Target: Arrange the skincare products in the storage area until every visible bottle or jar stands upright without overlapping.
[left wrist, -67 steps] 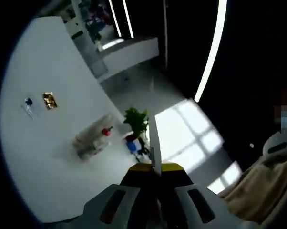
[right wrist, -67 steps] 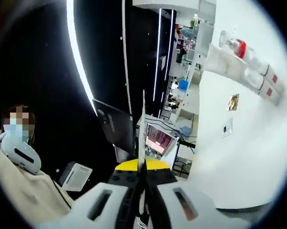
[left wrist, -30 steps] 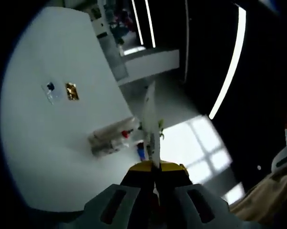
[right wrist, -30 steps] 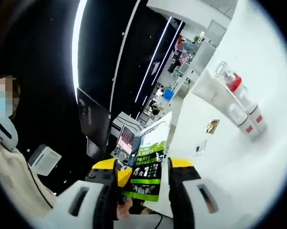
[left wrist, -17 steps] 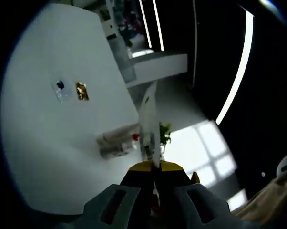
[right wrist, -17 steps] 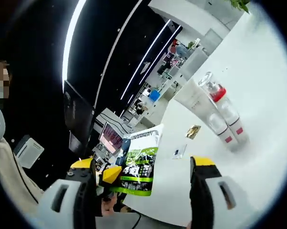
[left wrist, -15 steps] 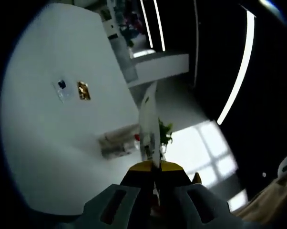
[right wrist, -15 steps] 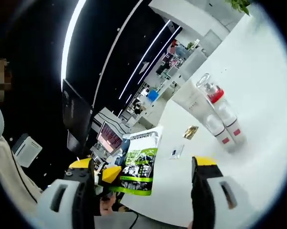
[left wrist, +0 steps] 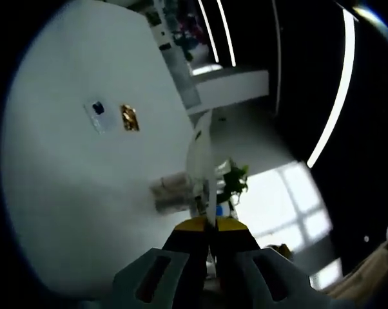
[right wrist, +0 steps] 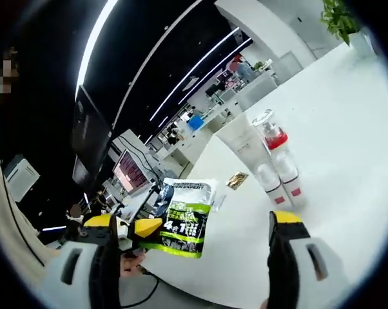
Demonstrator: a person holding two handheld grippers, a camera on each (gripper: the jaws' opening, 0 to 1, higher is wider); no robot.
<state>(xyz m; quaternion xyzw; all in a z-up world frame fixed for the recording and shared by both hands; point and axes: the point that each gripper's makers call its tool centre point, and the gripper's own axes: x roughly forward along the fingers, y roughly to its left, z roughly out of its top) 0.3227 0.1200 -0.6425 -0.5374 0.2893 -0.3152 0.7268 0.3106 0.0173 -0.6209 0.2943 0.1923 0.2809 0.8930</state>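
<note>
Skincare bottles [right wrist: 271,164] lie flat together on the white table [right wrist: 349,141], at one o'clock of the wide-open, empty right gripper [right wrist: 194,251]. Left gripper [left wrist: 207,222] pinches a green-and-white sachet [right wrist: 181,225] edge-on, bottles at eleven o'clock.

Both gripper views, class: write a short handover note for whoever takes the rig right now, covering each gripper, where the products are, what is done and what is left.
Left gripper: jaws shut on a green pouch, seen edge-on in its own view.
Right gripper: jaws wide open, holding nothing; the pouch hangs between them, held by the left gripper.
Products: a white tube, a red-capped bottle and a small bottle lie side by side on the white table. Two small sachets lie apart from them.
Done: nothing stands upright yet.
Left: stand each bottle and the tube up, spaced apart.
</note>
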